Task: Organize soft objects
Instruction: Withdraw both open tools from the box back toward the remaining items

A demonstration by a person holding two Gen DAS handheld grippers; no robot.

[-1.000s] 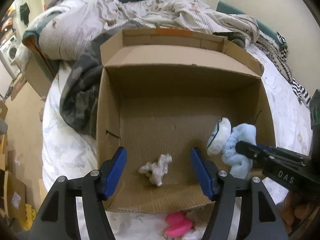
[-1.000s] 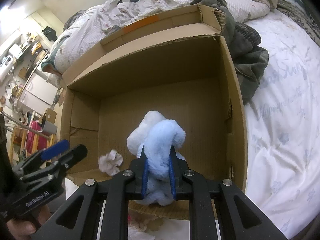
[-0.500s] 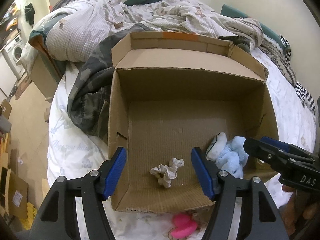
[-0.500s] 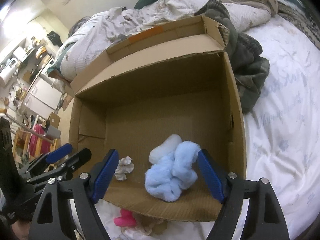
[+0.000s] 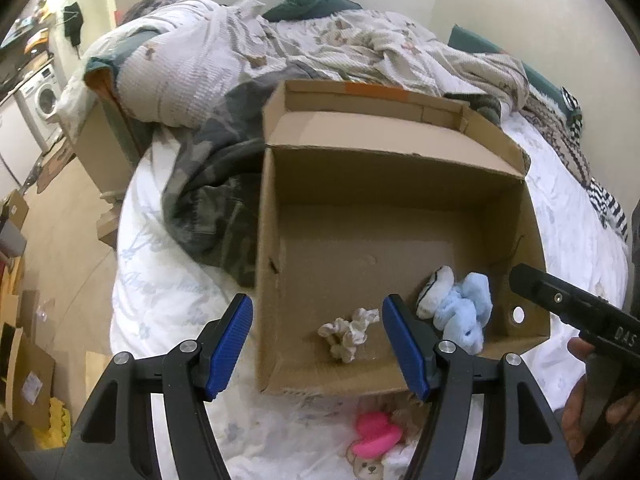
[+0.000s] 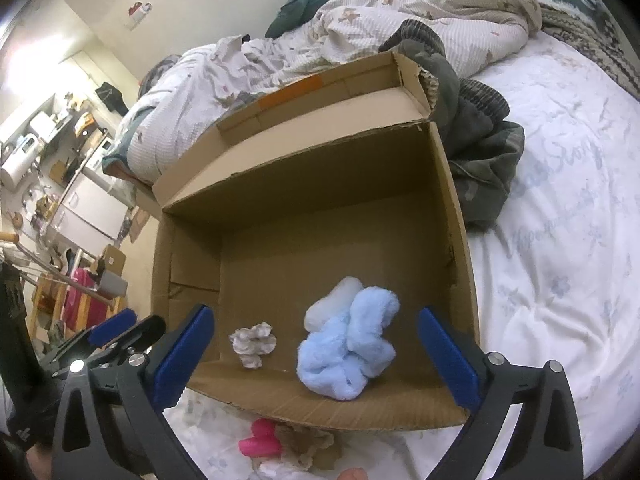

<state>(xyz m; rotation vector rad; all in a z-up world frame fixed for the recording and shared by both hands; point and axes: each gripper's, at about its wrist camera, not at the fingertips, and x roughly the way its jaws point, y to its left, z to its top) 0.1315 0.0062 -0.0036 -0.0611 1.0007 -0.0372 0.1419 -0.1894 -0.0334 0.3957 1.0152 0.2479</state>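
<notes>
An open cardboard box (image 5: 267,240) (image 6: 456,240) sits on the bed. On its floor near the front lie a fluffy light-blue and white plush (image 5: 464,312) (image 6: 348,352) and a small crumpled white cloth (image 5: 348,332) (image 6: 254,342). My right gripper (image 6: 314,328) hovers above the plush, jaws opening wide, pads clear of it. It shows at the right edge of the left wrist view (image 5: 560,304). My left gripper (image 5: 316,320) stands open over the box's front left corner with nothing gripped; the right wrist view catches it at lower left (image 6: 120,332).
A pink soft toy (image 5: 374,436) (image 6: 260,442) and a bear-print cloth (image 5: 366,466) lie on the white sheet just in front of the box. A camouflage garment (image 5: 208,208) (image 6: 480,160) and a rumpled quilt (image 5: 280,52) border the box. The bed edge and floor are at left.
My right gripper opened and let go of the blue plush, which dropped onto the box floor, and then rose a little. My left gripper drew back and up, staying open.
</notes>
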